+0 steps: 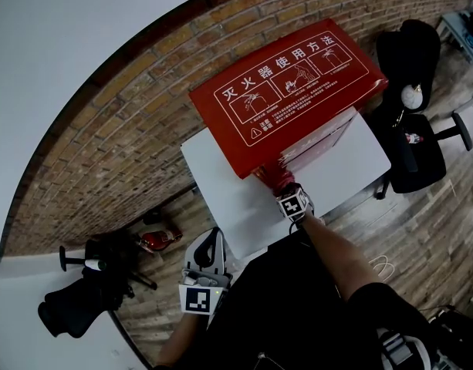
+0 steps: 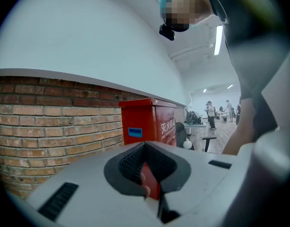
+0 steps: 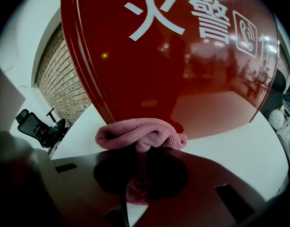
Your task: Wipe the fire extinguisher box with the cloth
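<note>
Nearest the person, the left gripper (image 1: pixel 207 247) hangs low at the near left, off the table's near edge. In the left gripper view its jaws are together with nothing clamped; a sliver of red shows through the notch between them, and I cannot tell what it is.

A little farther and to the right, the right gripper (image 1: pixel 282 185) reaches out over the white table (image 1: pixel 352 156). Its jaws are clamped on a pink cloth (image 3: pixel 141 135), which bunches up in a fold above them. The fold is pressed against the lower front face of the red fire extinguisher box (image 1: pixel 290 83), near the box's left corner.

The box stands upright on the far part of the table, with white Chinese characters on its glossy front and white instruction diagrams on its top. The tabletop is bare to the right of the cloth.

Behind the box runs a brick wall (image 1: pixel 120 129) with a plain white wall above it. A black office chair (image 1: pixel 417 141) stands on the wooden floor just to the right of the table, and another black chair (image 1: pixel 74 303) stands well off to the left.
</note>
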The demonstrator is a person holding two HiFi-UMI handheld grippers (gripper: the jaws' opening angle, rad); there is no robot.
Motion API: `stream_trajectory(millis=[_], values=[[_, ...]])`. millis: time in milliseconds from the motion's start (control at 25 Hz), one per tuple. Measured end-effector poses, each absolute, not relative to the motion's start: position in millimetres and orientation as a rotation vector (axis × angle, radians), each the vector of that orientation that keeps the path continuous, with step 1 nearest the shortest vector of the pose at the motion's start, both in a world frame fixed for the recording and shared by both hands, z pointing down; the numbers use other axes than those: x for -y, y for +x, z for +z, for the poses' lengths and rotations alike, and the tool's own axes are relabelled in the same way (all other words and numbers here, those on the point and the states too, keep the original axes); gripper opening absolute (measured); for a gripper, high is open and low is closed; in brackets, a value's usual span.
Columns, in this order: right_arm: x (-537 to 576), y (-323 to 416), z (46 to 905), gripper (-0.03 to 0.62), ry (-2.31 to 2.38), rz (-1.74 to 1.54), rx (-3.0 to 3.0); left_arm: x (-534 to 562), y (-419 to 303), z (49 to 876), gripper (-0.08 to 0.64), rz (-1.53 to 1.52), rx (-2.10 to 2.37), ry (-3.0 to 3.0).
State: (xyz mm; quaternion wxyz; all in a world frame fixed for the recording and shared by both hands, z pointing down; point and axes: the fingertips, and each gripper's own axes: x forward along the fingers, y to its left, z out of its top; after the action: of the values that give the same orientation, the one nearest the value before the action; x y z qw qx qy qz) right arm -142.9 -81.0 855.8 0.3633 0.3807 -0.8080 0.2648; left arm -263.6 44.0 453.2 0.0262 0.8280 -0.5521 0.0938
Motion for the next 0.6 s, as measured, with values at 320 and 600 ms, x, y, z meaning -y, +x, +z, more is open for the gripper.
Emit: stream_trajectory(millis=[320,600], values=[[78.2,-147.0,845.6,0.064,0.984,0.696,2.108,-41.6,-262.5,452.4,0.049,0.271,1.697,2.563],[78.9,-146.9,829.2,0.064,1.027,0.707,2.132,-39.6,-261.3,450.4,0.049,0.254,1.693,2.567]])
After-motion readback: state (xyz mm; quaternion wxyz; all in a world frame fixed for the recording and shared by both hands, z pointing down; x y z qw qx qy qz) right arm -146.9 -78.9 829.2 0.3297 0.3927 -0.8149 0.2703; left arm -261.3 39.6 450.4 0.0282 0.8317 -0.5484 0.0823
